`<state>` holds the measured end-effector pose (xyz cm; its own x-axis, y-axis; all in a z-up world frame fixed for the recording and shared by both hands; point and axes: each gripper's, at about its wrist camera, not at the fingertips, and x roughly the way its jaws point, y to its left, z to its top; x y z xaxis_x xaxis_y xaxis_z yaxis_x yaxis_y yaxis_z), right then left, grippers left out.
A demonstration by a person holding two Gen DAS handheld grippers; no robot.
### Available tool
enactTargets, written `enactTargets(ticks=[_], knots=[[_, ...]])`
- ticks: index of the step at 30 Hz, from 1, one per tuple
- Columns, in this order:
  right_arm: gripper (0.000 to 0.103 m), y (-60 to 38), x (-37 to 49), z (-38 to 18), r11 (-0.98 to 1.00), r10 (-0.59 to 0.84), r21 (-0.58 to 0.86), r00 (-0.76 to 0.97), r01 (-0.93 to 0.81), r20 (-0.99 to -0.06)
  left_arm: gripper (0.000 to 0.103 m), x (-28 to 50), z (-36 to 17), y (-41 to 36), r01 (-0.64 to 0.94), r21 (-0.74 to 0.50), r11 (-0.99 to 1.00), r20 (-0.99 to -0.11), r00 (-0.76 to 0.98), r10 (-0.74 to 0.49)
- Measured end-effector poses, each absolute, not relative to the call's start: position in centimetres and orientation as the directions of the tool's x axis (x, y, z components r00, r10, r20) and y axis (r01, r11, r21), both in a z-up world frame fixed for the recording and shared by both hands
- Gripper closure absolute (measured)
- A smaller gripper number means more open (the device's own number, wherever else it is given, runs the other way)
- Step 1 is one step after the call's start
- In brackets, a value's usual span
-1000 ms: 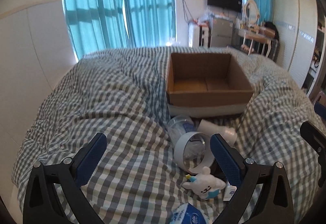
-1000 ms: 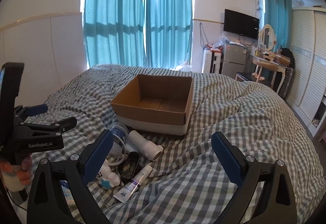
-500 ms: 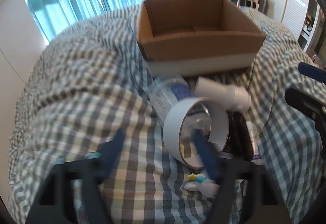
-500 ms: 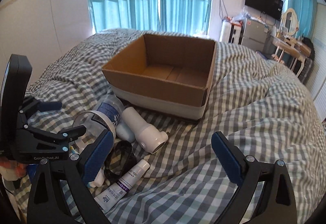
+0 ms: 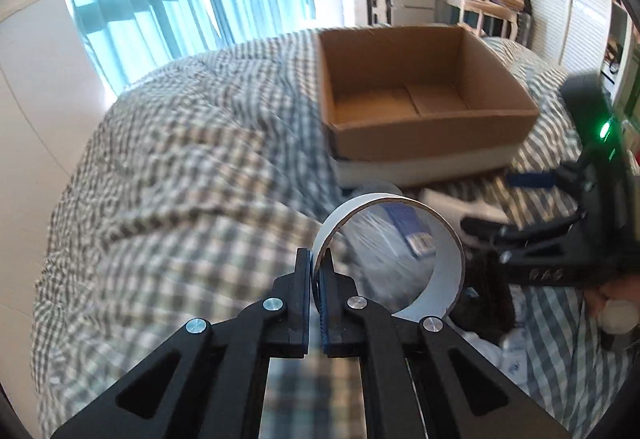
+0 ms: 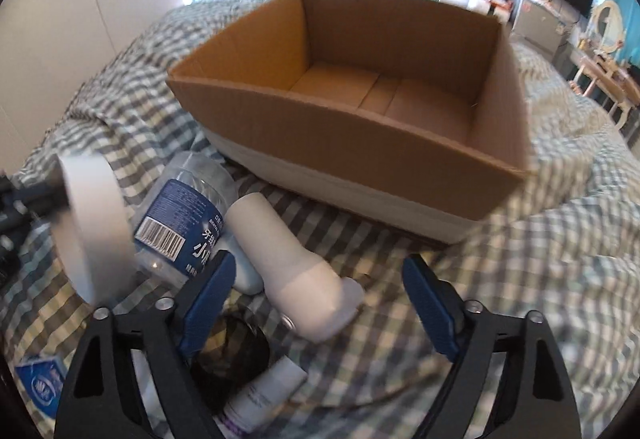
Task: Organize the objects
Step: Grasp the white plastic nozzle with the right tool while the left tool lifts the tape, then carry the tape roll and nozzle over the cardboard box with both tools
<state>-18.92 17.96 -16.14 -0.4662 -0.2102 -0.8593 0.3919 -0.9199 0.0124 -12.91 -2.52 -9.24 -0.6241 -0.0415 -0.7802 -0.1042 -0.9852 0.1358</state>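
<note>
My left gripper (image 5: 319, 271) is shut on the rim of a white tape roll (image 5: 444, 243) and holds it above the checked quilt; the roll also shows at the left of the right wrist view (image 6: 94, 223). My right gripper (image 6: 316, 291) is open, just over a white bottle (image 6: 288, 259) lying on the quilt. Beside it lie a clear jar with a blue label (image 6: 180, 215), a small white tube (image 6: 264, 395) and a black object (image 6: 228, 355). An open, empty cardboard box (image 5: 420, 95) stands behind them on the bed (image 6: 360, 79).
A blue and white packet (image 6: 40, 387) lies at the lower left. The right gripper's body (image 5: 568, 239) is close on the right in the left wrist view. Teal curtains, a white wall, a TV and furniture stand beyond the bed.
My left gripper closed on the tape roll and lifted it off the pile. My right gripper moved forward and down toward the white bottle, still open.
</note>
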Motion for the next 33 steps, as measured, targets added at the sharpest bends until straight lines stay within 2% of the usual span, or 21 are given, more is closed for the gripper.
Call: enactTargets(ticks=[7,9,14,23,33], knots=[[0.029,17.3,-20.3,-18.9,-0.930,-0.171,0.018,-0.389,0.367,-0.905,0.100,-15.1,-9.6,-3.8,-0.082,0.122,-0.989,-0.779,-0.626,-0.044],[0.039,17.5,-20.2,-18.8,-0.932,-0.174,0.022,-0.393,0.363,-0.903,0.100,-15.1,-9.8,-3.9,-0.083,0.115,-0.990,-0.780,-0.625,-0.039],[0.044,17.7,-18.6,-18.0,-0.929,-0.182,0.011,-0.430,0.371,-0.884,0.100,-14.8,-9.7,-3.8,-0.080,0.107,-0.991,-0.780,-0.625,-0.033],[0.044,18.0,-13.7,-12.1,-0.921,-0.204,-0.040,-0.564,0.388,-0.800,0.100,-13.2,-7.2,-3.5,-0.089,0.108,-0.990,-0.750,-0.661,-0.023],[0.044,17.0,-9.6,-2.3,-0.909,-0.244,-0.098,-0.708,0.405,-0.663,0.100,-13.3,-0.6,-2.1,-0.115,0.102,-0.988,-0.679,-0.734,0.016]])
